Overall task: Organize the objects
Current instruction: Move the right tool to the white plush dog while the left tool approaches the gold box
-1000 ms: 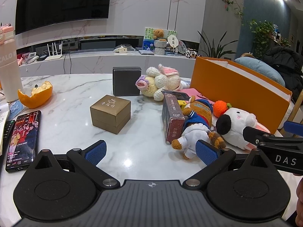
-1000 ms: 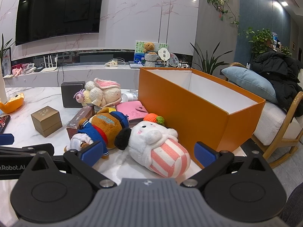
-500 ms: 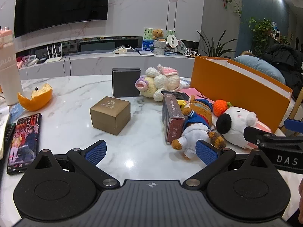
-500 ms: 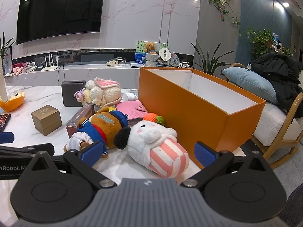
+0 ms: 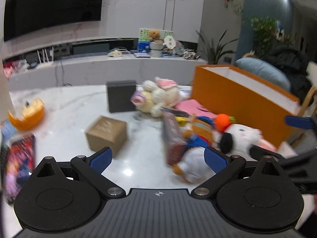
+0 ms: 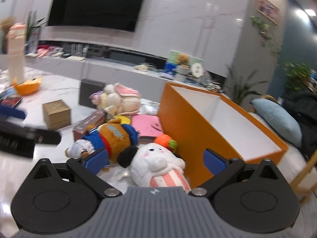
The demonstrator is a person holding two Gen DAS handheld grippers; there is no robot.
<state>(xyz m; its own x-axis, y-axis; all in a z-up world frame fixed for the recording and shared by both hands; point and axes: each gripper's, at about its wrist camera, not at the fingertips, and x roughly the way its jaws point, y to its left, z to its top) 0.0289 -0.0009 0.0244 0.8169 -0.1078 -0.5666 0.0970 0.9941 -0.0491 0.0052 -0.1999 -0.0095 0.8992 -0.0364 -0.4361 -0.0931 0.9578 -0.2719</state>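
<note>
**A:** A white plush dog [image 6: 156, 164] in a pink-striped outfit, an orange knitted cap on its head, lies on the marble desk [image 5: 65, 107] directly ahead of the right hand-held gripper [image 6: 155, 159], touching the wall of the open orange box [image 6: 200, 127] at its 3 o'clock.

**B:** And the handling?

**A:** It looks light, soft and squashy, nothing fragile about it. The round striped body would likely take a squeeze best; the cap and the black ear look too floppy to hold it by.

**B:** The grippers?

**A:** The right one has its blue fingers spread wide to either side of the dog, gripping nothing. The left hand-held gripper [image 5: 157, 156] is spread and empty too, aimed at bare marble between a gold box [image 5: 107, 132] at its 11 o'clock and a plush bear [image 5: 194, 148] in a blue jacket at its 2 o'clock.

**B:** Around them?

**A:** The bear lies against the dog's 9 o'clock side, beside a dark red carton [image 5: 174, 138]. At 12 o'clock sit a pink wallet [image 6: 146, 124], a knitted cream toy [image 6: 118, 101] and a dark grey box [image 5: 120, 96]. Far left, an orange peel [image 5: 26, 117] and a phone [image 5: 18, 164].

**B:** The room?

**A:** Glossy marble, likely slippery. Beyond, a long shelf under a wall television [image 6: 97, 2], with plants and a cushioned chair to the right. Both views are blurred.
</note>
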